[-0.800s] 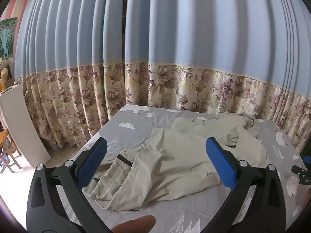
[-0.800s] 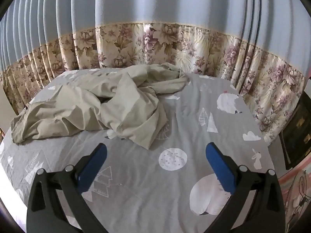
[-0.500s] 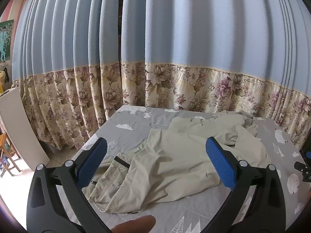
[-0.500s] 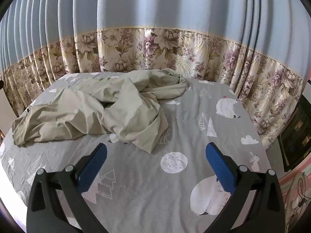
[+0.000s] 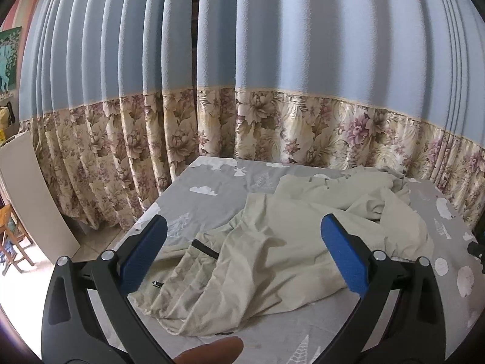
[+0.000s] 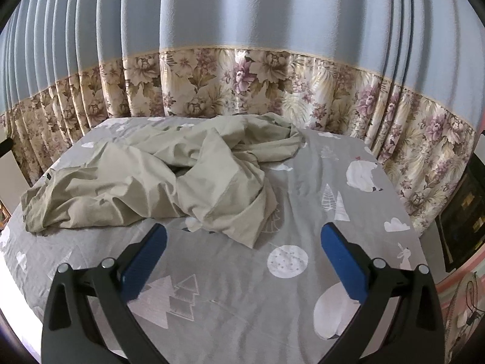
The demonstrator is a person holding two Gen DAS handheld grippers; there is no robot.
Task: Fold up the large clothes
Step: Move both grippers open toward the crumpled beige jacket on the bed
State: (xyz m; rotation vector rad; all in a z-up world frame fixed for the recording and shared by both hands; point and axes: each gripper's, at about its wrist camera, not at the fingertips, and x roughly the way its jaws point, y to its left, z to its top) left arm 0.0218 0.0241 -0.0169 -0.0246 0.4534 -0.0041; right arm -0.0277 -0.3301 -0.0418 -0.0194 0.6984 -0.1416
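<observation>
A large beige garment (image 5: 288,242) lies crumpled on a bed with a grey printed sheet (image 5: 212,191). A black zipper shows near its left end. In the right wrist view the garment (image 6: 157,182) sprawls across the far left half of the bed (image 6: 242,297). My left gripper (image 5: 242,251) is open and empty, held above the near edge of the garment. My right gripper (image 6: 242,254) is open and empty, above bare sheet just in front of the garment's nearest corner.
Blue curtains with a floral lower band (image 5: 272,127) hang close behind the bed on the far and side edges. A white board (image 5: 27,197) and a wooden chair (image 5: 12,236) stand on the floor at the left. A dark cabinet (image 6: 463,212) stands at the right.
Both grippers have drawn back and tilted up a little; the garment sits lower in both views. Nothing was taken hold of and the garment has not moved.
</observation>
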